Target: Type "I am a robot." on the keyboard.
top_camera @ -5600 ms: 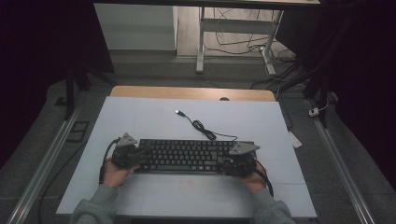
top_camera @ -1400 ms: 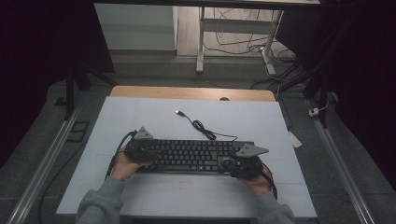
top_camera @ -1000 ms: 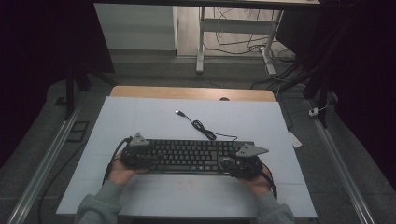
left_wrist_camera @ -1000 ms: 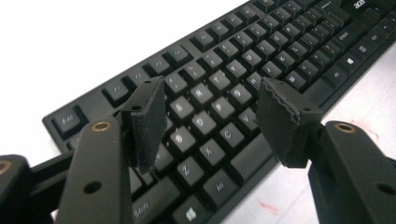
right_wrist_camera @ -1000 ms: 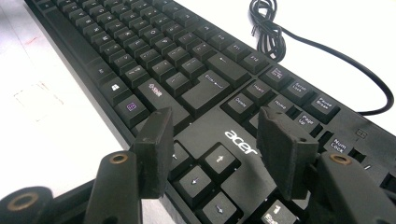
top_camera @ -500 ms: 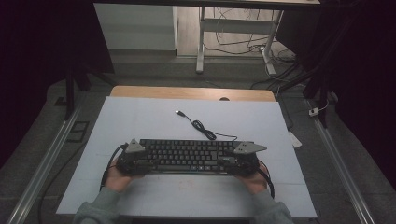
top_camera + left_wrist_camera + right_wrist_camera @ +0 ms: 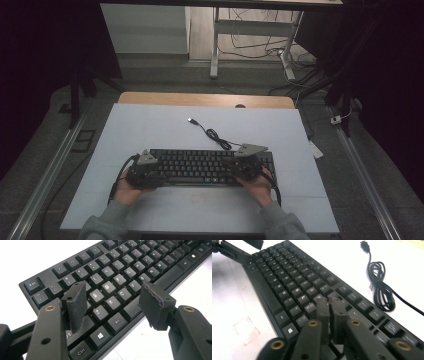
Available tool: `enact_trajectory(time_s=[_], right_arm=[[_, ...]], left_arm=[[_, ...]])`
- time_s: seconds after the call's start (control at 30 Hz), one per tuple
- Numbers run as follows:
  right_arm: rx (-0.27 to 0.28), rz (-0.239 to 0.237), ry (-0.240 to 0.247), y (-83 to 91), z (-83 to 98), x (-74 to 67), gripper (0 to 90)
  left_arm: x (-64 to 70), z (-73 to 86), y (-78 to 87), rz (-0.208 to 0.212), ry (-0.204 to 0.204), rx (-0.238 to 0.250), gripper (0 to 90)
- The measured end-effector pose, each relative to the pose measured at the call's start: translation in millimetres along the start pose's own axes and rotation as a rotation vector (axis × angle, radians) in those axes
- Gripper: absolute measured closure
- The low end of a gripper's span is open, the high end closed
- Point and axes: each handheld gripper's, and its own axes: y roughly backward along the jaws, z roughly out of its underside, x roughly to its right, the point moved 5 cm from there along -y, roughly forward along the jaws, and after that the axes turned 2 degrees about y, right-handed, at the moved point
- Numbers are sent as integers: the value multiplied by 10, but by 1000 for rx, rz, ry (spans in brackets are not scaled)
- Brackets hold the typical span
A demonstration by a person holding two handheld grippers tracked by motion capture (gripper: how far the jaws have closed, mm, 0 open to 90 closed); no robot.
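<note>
A black keyboard [image 7: 200, 167] lies flat on the white mat, and its coiled USB cable [image 7: 215, 135] trails away behind it. My left gripper [image 7: 156, 172] is at the keyboard's left end. In the left gripper view my left gripper [image 7: 113, 290] stands open above the S, D, X and C keys of the keyboard [image 7: 120, 267]; its jaws have just been opening and grip nothing. My right gripper [image 7: 241, 167] hangs over the right part of the keys. In the right gripper view my right gripper [image 7: 329, 302] is shut just above the keyboard [image 7: 287, 282]; its jaws have just closed on nothing.
The cable [image 7: 379, 282] ends in a loose plug [image 7: 365, 243] on the mat [image 7: 150, 125]. A wooden table edge [image 7: 200, 99] runs behind the mat, and metal rails [image 7: 50, 170] flank it. Faint red marks [image 7: 244, 332] show on the mat in front of the keyboard.
My right gripper has moved left from the keyboard's right end to over its keys. The left gripper has barely shifted. The keyboard and cable lie where they were.
</note>
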Motion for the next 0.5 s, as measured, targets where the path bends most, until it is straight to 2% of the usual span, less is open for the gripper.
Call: enact_trajectory(time_s=[0.1, 0.23, 0.37, 0.5], right_arm=[[-2, -9, 4, -96, -73, -24, 895], [-33, -26, 16, -300, -159, -65, 895], [-66, -42, 41, -502, -202, -109, 895], [-84, -48, 53, -618, -230, -140, 895]], left_arm=[[3, 0, -10, -2, -4, -3, 386], [10, 5, -19, 0, -13, -12, 382], [7, 11, -18, -1, -11, -11, 382], [5, 17, -22, -1, -9, -13, 380]])
